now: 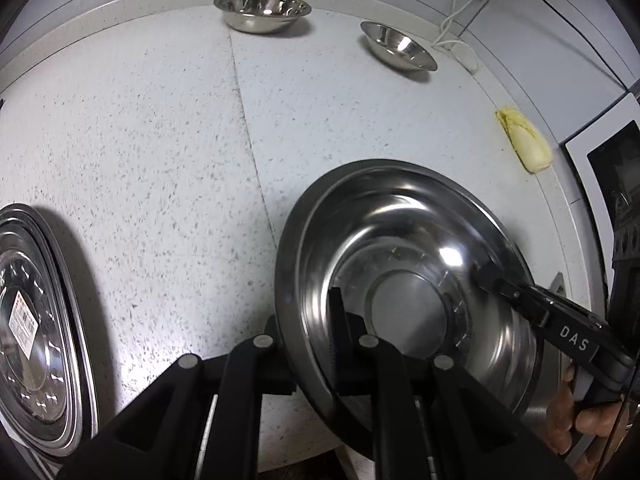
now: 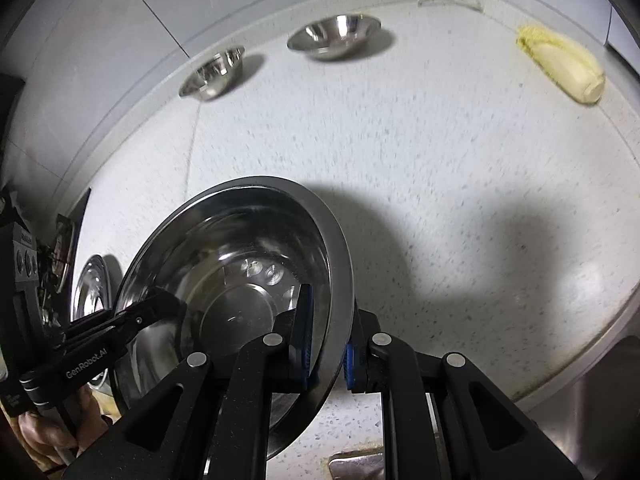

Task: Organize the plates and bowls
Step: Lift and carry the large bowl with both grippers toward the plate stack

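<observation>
A large steel bowl (image 1: 400,280) is held between both grippers above the speckled counter. My left gripper (image 1: 310,320) is shut on its left rim. My right gripper (image 2: 328,344) is shut on its right rim; the bowl also shows in the right wrist view (image 2: 240,264). The right gripper shows in the left wrist view (image 1: 520,296), the left gripper in the right wrist view (image 2: 132,320). Two small steel bowls (image 1: 262,11) (image 1: 398,50) stand at the counter's back. A steel plate (image 1: 36,328) with a label lies at the left.
A pale cabbage (image 1: 526,142) lies at the right near the wall, also in the right wrist view (image 2: 564,64). A white cable (image 1: 456,36) and wall sockets are at the back right. A dark appliance (image 1: 616,184) stands at the right. A sink edge (image 2: 600,400) is at the lower right.
</observation>
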